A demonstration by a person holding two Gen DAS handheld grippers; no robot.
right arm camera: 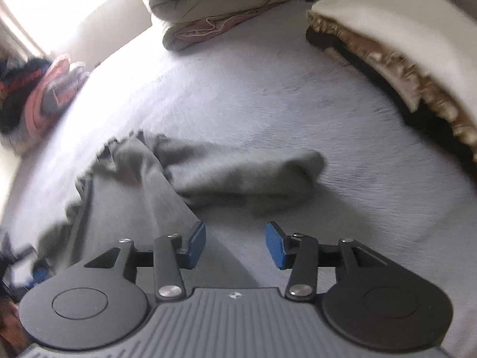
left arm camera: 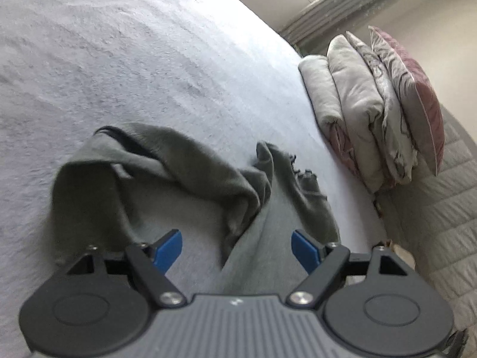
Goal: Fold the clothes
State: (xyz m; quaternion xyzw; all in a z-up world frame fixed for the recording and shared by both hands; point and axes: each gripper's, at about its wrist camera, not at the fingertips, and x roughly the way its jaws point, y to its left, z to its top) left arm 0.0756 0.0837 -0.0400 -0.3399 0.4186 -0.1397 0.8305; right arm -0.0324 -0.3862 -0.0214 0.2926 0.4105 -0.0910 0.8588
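A grey-green garment (left arm camera: 179,167) lies crumpled on the pale grey bedcover (left arm camera: 119,59), with one sleeve or leg folded over and a long part running toward the camera. My left gripper (left arm camera: 237,247) hovers over that long part, open, its blue pads (left arm camera: 168,247) wide apart and gripping nothing. In the right wrist view the same garment (right arm camera: 238,179) is blurred and spreads from the middle to the lower left. My right gripper (right arm camera: 235,246) stands open just in front of it, over the garment's near edge and the bedcover (right arm camera: 357,208), with nothing pinched.
A stack of folded quilts and pillows (left arm camera: 372,104) stands at the bed's far side, also seen as a stack (right arm camera: 208,0) at the top. A cream cloth with brown fringe (right arm camera: 402,44) lies at upper right. Colourful clothes (right arm camera: 38,95) are piled at left.
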